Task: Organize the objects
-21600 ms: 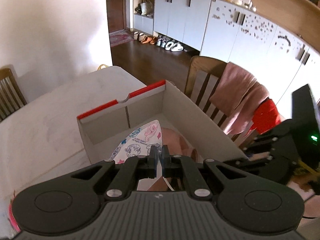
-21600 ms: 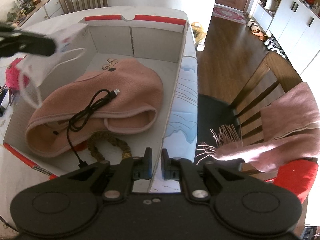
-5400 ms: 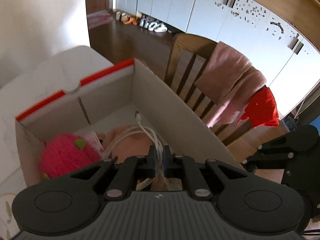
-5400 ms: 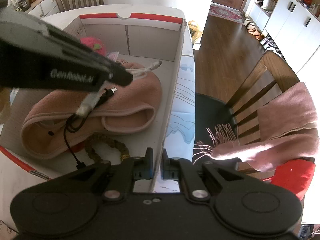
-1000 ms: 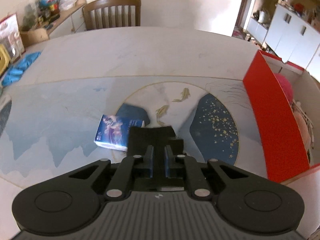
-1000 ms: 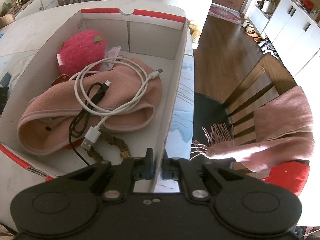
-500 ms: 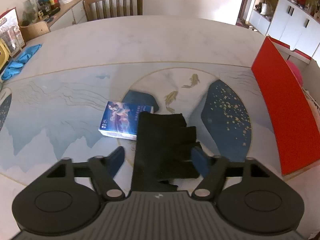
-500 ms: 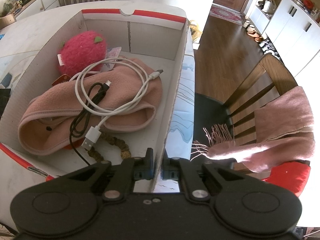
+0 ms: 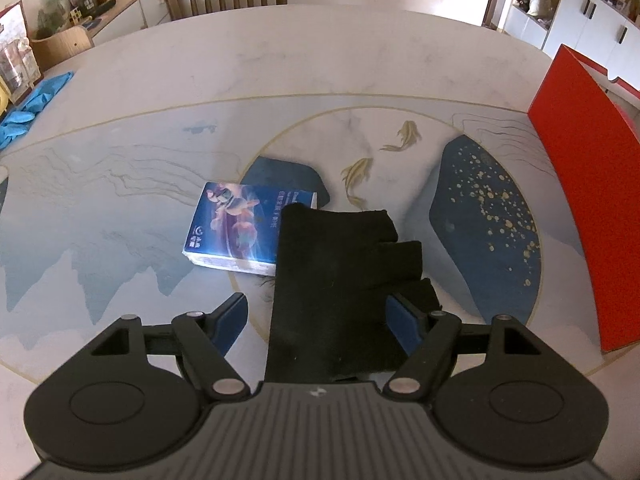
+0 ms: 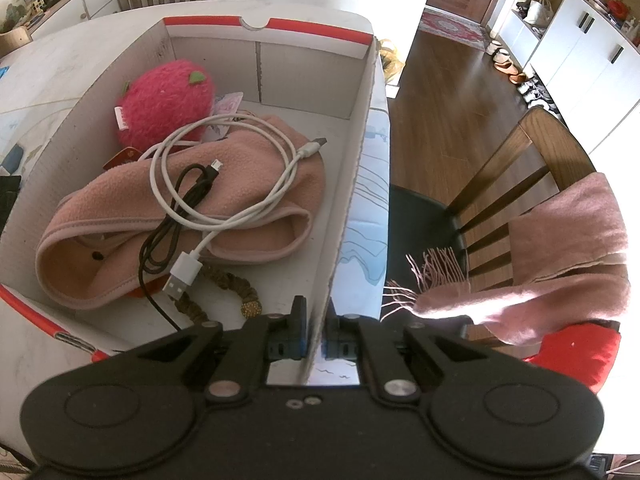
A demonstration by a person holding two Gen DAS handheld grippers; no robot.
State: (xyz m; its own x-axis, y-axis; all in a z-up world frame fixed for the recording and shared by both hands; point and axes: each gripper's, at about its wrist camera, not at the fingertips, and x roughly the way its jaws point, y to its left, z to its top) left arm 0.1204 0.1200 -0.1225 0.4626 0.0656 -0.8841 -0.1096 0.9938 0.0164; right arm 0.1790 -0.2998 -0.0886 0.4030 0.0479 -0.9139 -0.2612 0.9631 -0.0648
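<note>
On the desk beneath your left gripper, the black glove lies flat between fingers spread wide, released, its edge overlapping the blue tissue pack. Your right gripper is clenched on the wall of the cardboard box, which holds the pink hat, cables and plush strawberry.
</note>
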